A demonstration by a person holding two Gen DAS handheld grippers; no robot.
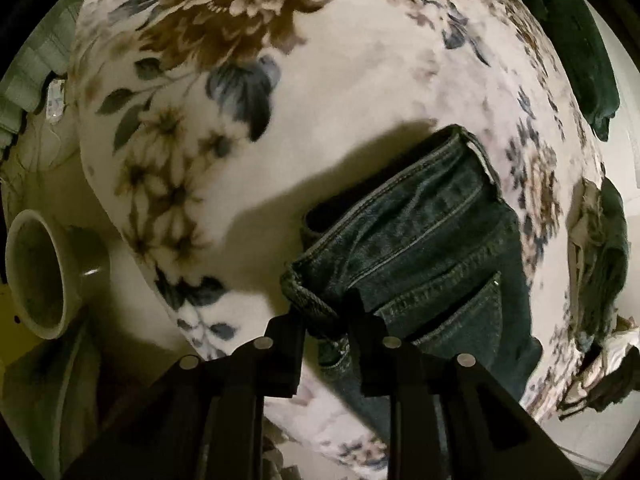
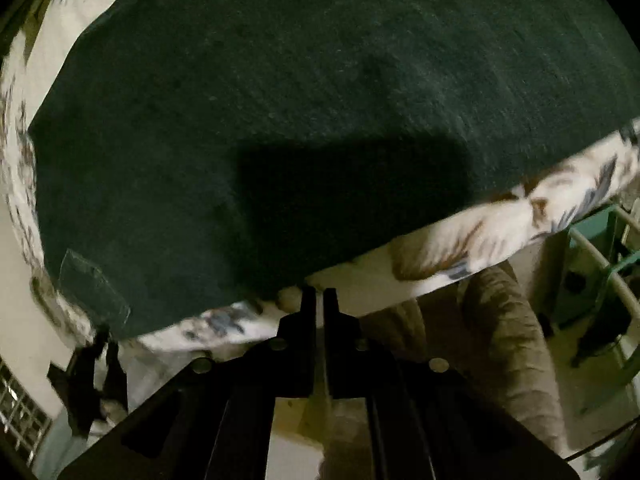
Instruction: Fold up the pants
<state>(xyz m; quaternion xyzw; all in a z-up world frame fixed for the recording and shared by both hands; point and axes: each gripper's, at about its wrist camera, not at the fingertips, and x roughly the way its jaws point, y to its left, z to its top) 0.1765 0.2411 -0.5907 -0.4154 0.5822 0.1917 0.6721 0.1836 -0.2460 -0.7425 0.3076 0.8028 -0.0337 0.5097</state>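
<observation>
Left claw (image 1: 324, 320) closing narrowly on the waistband corner of the jeans (image 1: 424, 240), pads pinching the thick braided hem edge and lifting it slightly off the bed (image 1: 340, 92). Right claw (image 2: 319, 300) standing at a narrow gap, fingers nearly together at the near border of a dark green cloth (image 2: 300, 100); nothing plainly seen between the pads, so no grip to be claimed there, and no telling whether that dark cloth belongs to the pants. Judging the step in hand: taking hold of the waist end before carrying it over for a fold. Next move probably calling for a firm pinch through several denim layers, a matched hold at the opposite corner, and a level sweep so that the seams stay aligned. Jeans lying on the floral blanket (image 1: 208, 152), right of centre in the left wrist view, bunched rather than flat. Denim showing as dark blue, stiff, with pale double stitching, a back pocket (image 1: 460, 312) and a rolled hem. Blanket reading as soft, cream fleece printed with brown and grey-blue blooms. Dark green cloth appearing matt, finely napped, broad and flat. Pale round cup-like vessel (image 1: 36, 276) sitting beside the bed, at left.
</observation>
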